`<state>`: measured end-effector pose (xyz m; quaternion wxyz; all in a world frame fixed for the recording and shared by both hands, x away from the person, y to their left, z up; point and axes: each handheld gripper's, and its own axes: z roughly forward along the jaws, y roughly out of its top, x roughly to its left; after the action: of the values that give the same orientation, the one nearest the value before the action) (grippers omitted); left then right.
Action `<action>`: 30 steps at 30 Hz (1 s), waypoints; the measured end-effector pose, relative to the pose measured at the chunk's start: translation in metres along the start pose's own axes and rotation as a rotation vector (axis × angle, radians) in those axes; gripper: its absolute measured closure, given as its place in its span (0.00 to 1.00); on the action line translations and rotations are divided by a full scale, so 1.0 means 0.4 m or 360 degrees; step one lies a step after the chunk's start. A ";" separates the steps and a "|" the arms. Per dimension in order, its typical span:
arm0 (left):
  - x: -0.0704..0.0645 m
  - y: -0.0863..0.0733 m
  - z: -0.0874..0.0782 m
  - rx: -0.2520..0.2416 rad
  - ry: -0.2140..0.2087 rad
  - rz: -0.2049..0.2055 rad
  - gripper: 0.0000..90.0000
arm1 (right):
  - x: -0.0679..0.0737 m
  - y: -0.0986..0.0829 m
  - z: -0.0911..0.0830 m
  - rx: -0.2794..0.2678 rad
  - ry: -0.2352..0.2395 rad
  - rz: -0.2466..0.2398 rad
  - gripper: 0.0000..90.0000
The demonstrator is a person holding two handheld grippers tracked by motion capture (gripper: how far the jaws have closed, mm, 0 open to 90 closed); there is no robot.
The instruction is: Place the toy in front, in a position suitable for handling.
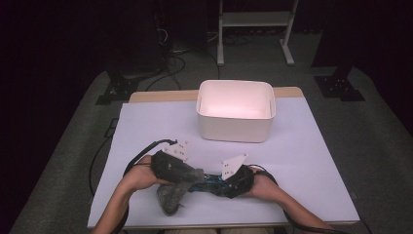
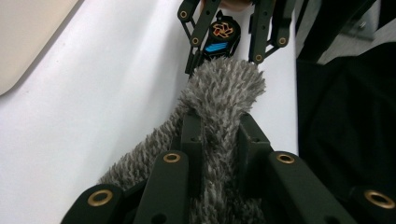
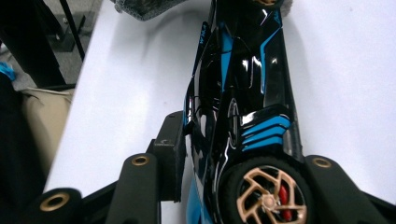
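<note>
A grey fuzzy cloth [image 1: 170, 197] hangs over the table's front edge area, and my left gripper [image 1: 187, 175] is shut on its upper part. In the left gripper view the jaws [image 2: 219, 126] pinch the cloth [image 2: 224, 88], whose far end rests against a black and blue toy car [image 2: 223, 35]. My right gripper [image 1: 219, 183] is shut on that car [image 1: 207, 184]. In the right gripper view the car [image 3: 243, 84] lies lengthwise between the jaws [image 3: 233, 149], a gold-rimmed wheel nearest the camera, and its far end meets the cloth [image 3: 144, 9].
A white bin [image 1: 236, 129], open and with nothing seen inside, stands at the back middle of the white-covered table [image 1: 316, 161]. Cables [image 1: 104, 161] trail off the left side. On the floor behind are a white frame [image 1: 253, 22] and black stand feet [image 1: 117, 90].
</note>
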<state>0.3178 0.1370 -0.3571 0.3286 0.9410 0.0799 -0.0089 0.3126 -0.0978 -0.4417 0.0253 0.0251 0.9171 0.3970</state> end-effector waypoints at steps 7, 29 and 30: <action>0.006 0.011 0.028 0.0100 0.0019 0.0013 0.85 | -0.002 -0.013 0.011 -0.0035 0.0021 0.0031 0.61; 0.000 0.052 0.013 0.0071 -0.0011 0.0081 0.85 | 0.019 -0.048 -0.059 -0.0110 -0.0056 0.0083 0.71; -0.002 0.068 0.036 0.0075 -0.0038 0.0097 0.85 | 0.020 -0.046 -0.056 -0.0113 -0.0057 0.0080 0.71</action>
<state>0.3219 0.1072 -0.3516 0.3075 0.9503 0.0472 -0.0118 0.3028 -0.1261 -0.4399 0.0327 0.0543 0.9009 0.4294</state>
